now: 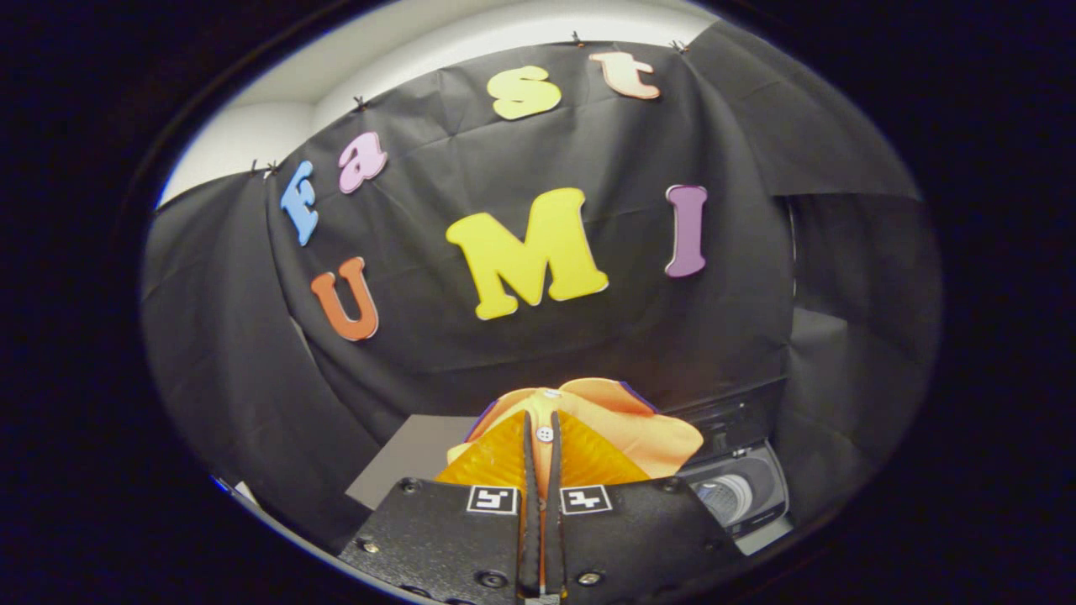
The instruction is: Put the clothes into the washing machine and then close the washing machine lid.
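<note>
Tongs (542, 428) pressing together on an orange garment (639, 437), both fingers nearly touching w/ a thin fold of cloth pinched between them. A white button (545, 434) sitting right at the fingertips. Garment bunching up ahead of and around the tips, spilling mostly to the right, purple trim showing along its upper edges.

Washer (744, 491) sitting low and to the right of the fingers, lid up, open drum (725, 496) showing pale inside. Garment's right edge hanging just above and left of the washer's opening, not inside it. Dark control panel rising behind the drum.

Room: grey tabletop (403, 466) lying to the left of the garment, bare near the fingers. Black cloth wall standing beyond everything, w/ open air between it and the garment. White wall peeking above the cloth.

Tongs pointing roughly level toward the cloth wall, held above the tabletop.
</note>
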Tool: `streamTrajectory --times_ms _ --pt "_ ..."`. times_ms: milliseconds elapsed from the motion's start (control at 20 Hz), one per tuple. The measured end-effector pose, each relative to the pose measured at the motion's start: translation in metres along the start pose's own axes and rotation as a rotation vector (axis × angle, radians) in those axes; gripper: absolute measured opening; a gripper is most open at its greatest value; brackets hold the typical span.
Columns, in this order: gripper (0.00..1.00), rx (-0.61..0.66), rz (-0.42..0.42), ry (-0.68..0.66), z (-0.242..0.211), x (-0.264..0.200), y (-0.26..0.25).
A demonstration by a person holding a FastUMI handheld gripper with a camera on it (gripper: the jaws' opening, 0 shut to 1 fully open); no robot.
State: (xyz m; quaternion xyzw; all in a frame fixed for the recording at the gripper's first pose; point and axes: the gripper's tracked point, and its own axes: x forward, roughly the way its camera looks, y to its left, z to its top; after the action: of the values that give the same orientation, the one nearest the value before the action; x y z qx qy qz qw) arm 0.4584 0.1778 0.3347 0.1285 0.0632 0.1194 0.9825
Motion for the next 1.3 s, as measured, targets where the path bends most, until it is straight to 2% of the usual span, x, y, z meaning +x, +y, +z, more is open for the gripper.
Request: streamTrajectory --times_ms 300,500,1050,1300 --pt "0.06 -0.014 -0.057 -0.005 0.023 0.017 -0.093" --pt "0.06 -0.006 -0.063 0.047 0.004 0.041 -0.141" --pt "0.06 0.046 -0.115 0.323 -0.139 0.135 -0.232" --pt "0.06 0.03 -0.143 0.431 -0.2 0.167 -0.245"
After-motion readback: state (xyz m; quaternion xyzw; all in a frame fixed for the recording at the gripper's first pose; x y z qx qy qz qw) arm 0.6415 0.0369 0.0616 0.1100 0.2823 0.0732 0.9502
